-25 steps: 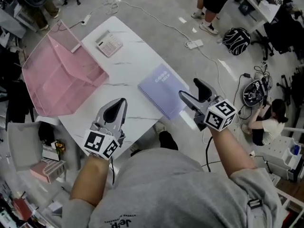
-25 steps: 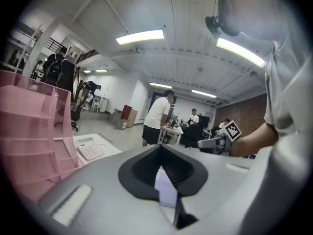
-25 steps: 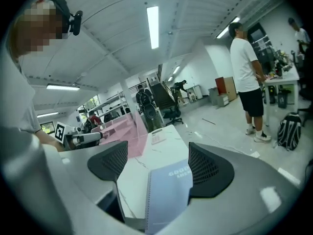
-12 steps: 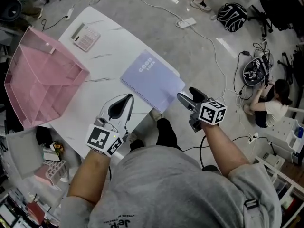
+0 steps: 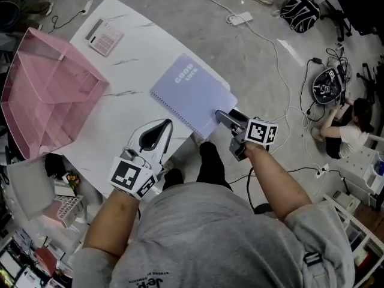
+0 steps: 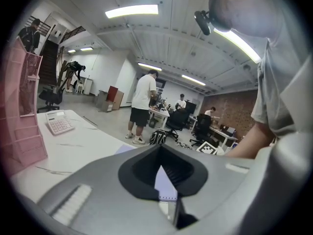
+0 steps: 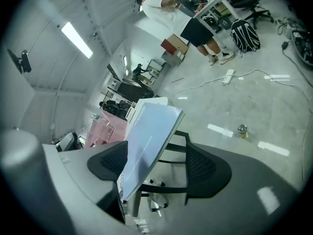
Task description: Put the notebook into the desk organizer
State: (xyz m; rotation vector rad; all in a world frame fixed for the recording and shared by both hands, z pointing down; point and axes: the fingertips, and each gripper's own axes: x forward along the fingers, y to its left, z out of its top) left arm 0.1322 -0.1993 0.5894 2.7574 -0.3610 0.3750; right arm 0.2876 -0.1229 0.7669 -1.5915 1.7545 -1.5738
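A lavender spiral notebook (image 5: 189, 95) lies flat on the white table (image 5: 126, 125), its near right corner hanging past the table edge. My right gripper (image 5: 225, 117) is open, and that corner sits between its jaws. In the right gripper view the notebook (image 7: 149, 136) rests close to the left jaw, with a wide gap to the right jaw. My left gripper (image 5: 157, 132) hovers over the table's near edge, shut and empty. Through its jaws the left gripper view shows a slice of the notebook (image 6: 164, 187). The pink mesh desk organizer (image 5: 48, 89) stands at the table's far left.
A calculator (image 5: 103, 36) lies at the table's far end beside the organizer. On the floor to the right are a power strip (image 5: 240, 18), cables, a backpack (image 5: 300, 11) and a seated person (image 5: 345, 131). Shelves and clutter crowd the left edge.
My right gripper has moved left and forward from beside the table until the notebook's near corner sits between its jaws. The left gripper has stayed over the table's near edge.
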